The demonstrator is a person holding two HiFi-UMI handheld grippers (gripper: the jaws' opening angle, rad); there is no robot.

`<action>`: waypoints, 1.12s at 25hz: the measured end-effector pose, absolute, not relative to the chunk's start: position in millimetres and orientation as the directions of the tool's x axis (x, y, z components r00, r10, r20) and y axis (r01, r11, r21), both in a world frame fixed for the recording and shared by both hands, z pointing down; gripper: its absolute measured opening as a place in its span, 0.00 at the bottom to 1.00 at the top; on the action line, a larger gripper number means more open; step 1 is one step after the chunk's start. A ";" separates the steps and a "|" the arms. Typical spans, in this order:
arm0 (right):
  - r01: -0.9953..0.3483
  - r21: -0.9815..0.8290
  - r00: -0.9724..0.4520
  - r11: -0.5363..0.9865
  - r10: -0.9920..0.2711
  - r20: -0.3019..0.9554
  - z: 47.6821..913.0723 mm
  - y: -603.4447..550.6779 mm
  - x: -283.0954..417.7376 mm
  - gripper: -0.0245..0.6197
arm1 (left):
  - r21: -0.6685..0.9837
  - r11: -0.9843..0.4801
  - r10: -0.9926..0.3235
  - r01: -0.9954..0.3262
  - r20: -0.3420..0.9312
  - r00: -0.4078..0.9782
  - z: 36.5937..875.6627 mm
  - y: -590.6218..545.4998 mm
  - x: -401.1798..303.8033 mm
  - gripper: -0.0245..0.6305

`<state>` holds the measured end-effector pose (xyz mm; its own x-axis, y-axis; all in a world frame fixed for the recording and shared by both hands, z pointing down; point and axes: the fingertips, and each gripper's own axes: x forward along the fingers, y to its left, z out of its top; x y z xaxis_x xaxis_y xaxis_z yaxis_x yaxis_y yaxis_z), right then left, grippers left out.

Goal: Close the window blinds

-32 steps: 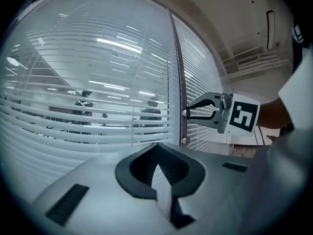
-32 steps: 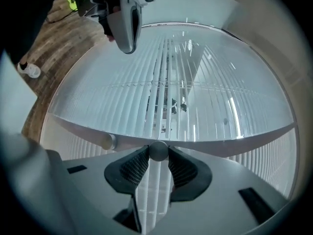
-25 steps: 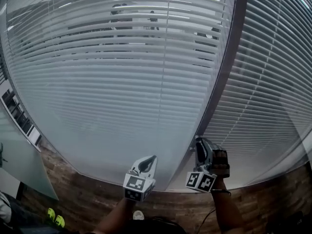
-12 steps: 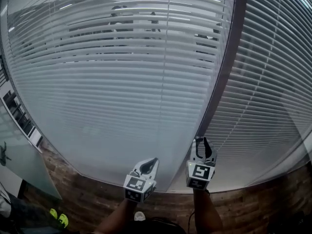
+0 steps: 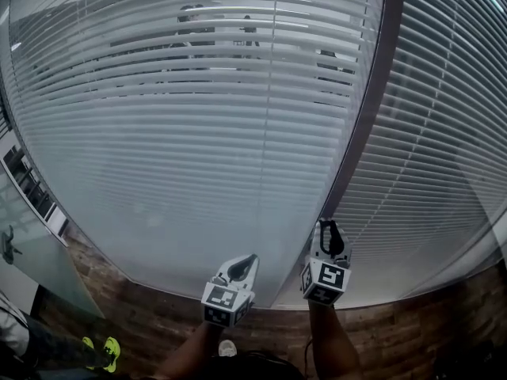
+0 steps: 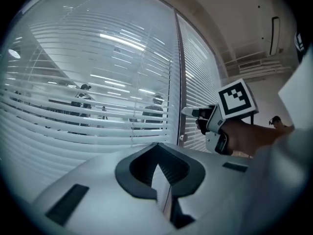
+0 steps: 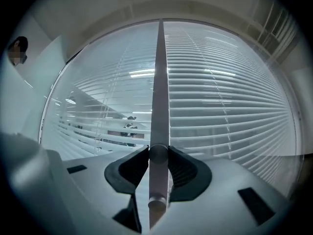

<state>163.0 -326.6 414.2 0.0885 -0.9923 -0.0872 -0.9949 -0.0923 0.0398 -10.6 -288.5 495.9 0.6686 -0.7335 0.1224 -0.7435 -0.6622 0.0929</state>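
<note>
Both grippers hang at the mullion's (image 5: pixel 372 109) foot. The right gripper (image 5: pixel 330 240), clamped on the tilt wand (image 7: pixel 159 106), has rolled upright within a second. The blinds (image 5: pixel 198 133) left of the mullion still gap, so more twisting is likely needed. The left gripper (image 5: pixel 240 266) is pinched closed, empty.

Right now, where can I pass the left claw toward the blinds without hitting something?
Free: the front of the left blind, leftward of the left claw, and the right blind beyond the frame post. Crowded: at the post, where the right claw is shut on the wand and the left claw sits close beside it.
</note>
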 end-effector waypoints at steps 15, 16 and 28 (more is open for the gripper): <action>-0.815 0.578 0.026 -0.028 -1.000 -0.012 421.2 -334.6 150.9 0.23 | 0.105 -0.664 -0.728 -0.740 0.135 0.672 502.1 -296.7 -8.2 0.04; -0.782 0.622 0.039 -0.030 -0.999 0.000 420.3 -334.5 150.2 0.23 | 0.105 -0.657 -0.734 -0.746 0.136 0.666 500.8 -298.7 -9.0 0.04; -0.138 0.989 0.014 0.046 -0.999 0.049 438.3 -337.9 153.4 0.23 | 0.099 -0.642 -0.746 -0.760 0.146 0.650 511.2 -302.2 -3.7 0.04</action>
<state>153.4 -337.9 438.3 0.0140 -0.9987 0.0486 -0.1375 0.0462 0.9894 -3.7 -302.2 511.2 0.6495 -0.7461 0.1465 -0.7601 -0.6422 0.0994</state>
